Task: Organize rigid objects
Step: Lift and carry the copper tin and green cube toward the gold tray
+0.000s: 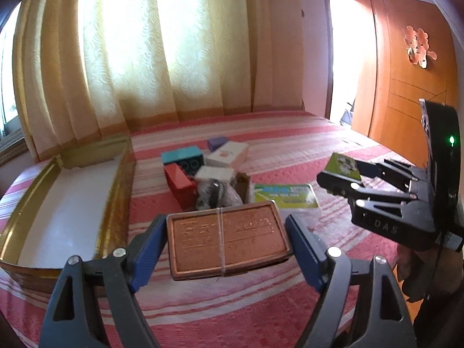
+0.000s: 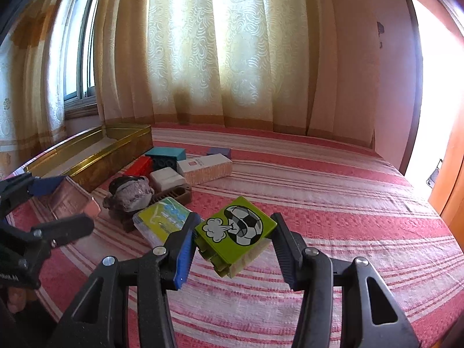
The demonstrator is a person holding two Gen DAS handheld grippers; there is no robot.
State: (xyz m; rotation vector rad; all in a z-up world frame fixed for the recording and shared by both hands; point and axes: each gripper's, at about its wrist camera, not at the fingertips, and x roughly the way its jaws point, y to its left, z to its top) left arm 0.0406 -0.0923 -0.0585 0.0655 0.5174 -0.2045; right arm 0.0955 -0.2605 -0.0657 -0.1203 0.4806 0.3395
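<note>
Clamped between the blue pads of the left gripper [image 1: 227,249], a flat copper-brown embossed tin [image 1: 228,242] bound by a thin rubber band hangs above the red-and-white striped bedspread [image 1: 261,313]. At three o'clock, the right gripper [image 2: 235,242] pinches a lime-green toy block printed with a football [image 2: 233,230], tilted, lifted off the cloth. At twelve o'clock lies a cluster: a red box [image 1: 179,184], a teal brick [image 1: 182,156], a white carton [image 1: 227,153], a small purple cube [image 1: 217,142], a grey stone [image 1: 217,194], a green-and-blue packet [image 1: 285,195]. At ten o'clock sits an open gold rectangular tin tray [image 1: 116,191], well apart from both blocks.
</note>
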